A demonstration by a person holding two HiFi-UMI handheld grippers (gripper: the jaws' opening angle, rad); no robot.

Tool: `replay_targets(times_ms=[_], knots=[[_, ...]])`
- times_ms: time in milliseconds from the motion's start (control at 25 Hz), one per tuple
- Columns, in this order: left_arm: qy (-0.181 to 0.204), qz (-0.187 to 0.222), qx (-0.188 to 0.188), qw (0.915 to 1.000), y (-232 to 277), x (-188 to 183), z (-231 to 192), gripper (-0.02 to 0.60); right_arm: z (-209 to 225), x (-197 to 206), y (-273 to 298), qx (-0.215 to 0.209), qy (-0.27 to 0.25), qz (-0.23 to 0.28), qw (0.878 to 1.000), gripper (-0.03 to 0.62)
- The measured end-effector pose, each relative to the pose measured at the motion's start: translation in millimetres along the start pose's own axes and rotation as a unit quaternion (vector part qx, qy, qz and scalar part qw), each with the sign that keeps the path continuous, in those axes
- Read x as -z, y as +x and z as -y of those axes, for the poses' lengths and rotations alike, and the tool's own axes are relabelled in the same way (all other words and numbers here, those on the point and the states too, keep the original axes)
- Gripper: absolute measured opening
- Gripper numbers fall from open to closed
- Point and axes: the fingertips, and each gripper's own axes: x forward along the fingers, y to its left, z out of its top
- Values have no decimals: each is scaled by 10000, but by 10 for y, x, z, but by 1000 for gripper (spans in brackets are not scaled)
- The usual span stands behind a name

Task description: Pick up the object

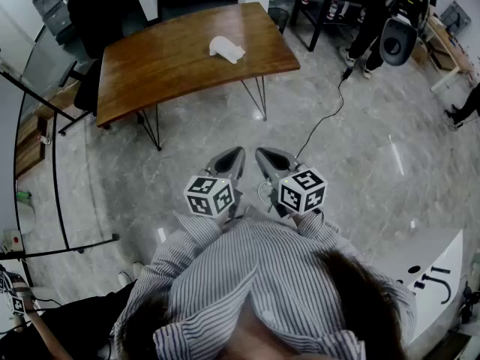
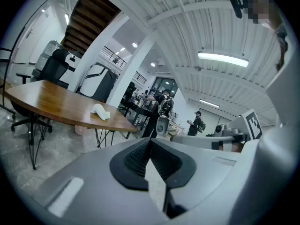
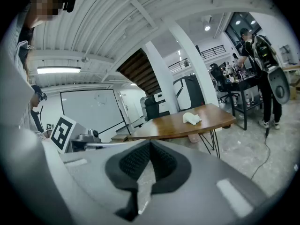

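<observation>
A small white object (image 1: pixel 226 49) lies on a brown wooden table (image 1: pixel 165 62) across the room; it also shows as the white object (image 2: pixel 100 111) in the left gripper view and the white object (image 3: pixel 191 118) in the right gripper view. My left gripper (image 1: pixel 231 158) and right gripper (image 1: pixel 266 158) are held close to the person's chest, side by side, well short of the table. Both are shut with nothing between the jaws. In its own view the left gripper (image 2: pixel 150 142) has its pads meeting; the right gripper (image 3: pixel 150 145) does too.
Marble floor lies between me and the table. A cable (image 1: pixel 322 122) runs across the floor at right. A person (image 1: pixel 375 21) with a backpack stands by a dark desk at the back right. Office chairs (image 1: pixel 86 88) stand left of the table. A white board (image 1: pixel 427 276) lies near right.
</observation>
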Motion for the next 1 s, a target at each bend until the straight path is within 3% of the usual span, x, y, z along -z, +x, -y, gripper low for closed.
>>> replay_targets(times_ms=[1000], knots=[[-219,135,-52,9997,197,-107,-144,-2,153,-172,191,-328,13,90,9994,2]])
